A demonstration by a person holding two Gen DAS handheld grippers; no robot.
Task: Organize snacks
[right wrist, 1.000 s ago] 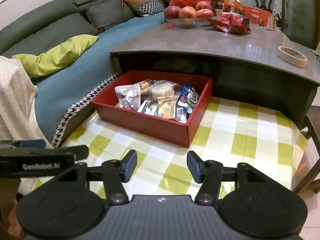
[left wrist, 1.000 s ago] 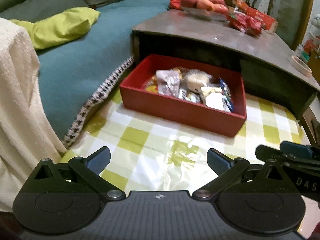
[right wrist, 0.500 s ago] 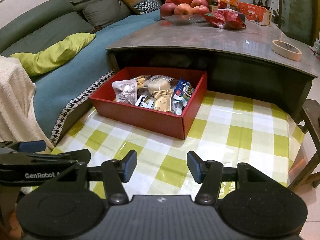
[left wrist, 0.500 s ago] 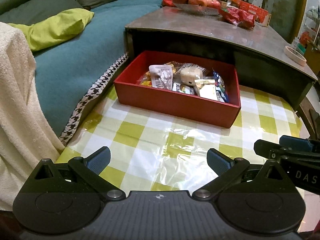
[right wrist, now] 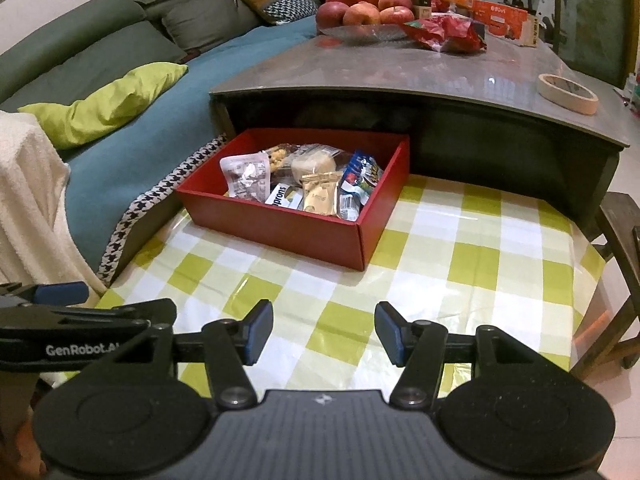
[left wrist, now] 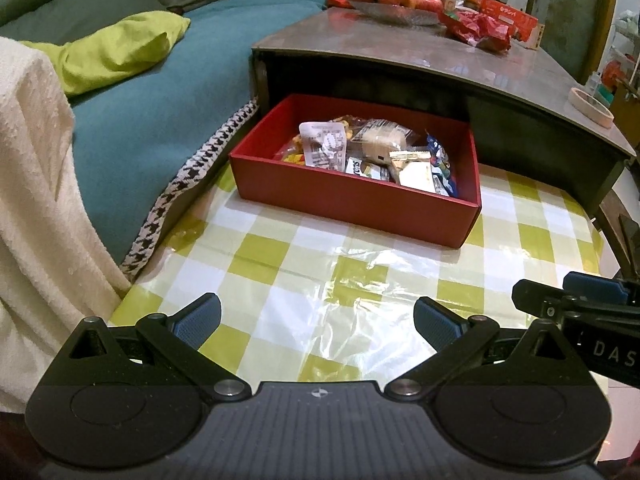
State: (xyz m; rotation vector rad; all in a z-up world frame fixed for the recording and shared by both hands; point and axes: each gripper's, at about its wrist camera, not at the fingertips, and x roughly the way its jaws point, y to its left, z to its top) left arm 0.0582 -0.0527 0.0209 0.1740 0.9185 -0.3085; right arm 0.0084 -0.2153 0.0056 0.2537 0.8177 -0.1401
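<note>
Big teal sofa (right wrist: 132, 144) runs down the left side with a lime green pillow (right wrist: 108, 104) on it and a cream blanket (left wrist: 36, 208) draped at the near left. On the far right there's a dark grey table (right wrist: 440, 76) carrying a bowl of apples (right wrist: 360, 14), some red snack bags (right wrist: 444, 34) and a roll of tape (right wrist: 568, 94) near its right edge. Below that, a green and white checked cloth (right wrist: 460, 264) covers the lower surface, kinda shiny with a plastic layer on top.

The red box (left wrist: 352, 204) sits on the checked cloth at its far end, tucked right up against the front of the grey table. It's loaded with snack packets (left wrist: 380, 156), all piled inside it, a white pouch on the left and a blue one on the right.

Both grippers hang over the near part of the cloth, well short of the box. Left gripper (left wrist: 316, 320) has its jaws spread wide with nothing between them, box straight ahead of it. Right gripper (right wrist: 324, 332) is open too, but narrower; its jaws have just been opening a touch and there's nothing in them either, box ahead and a bit left of its fingers
</note>
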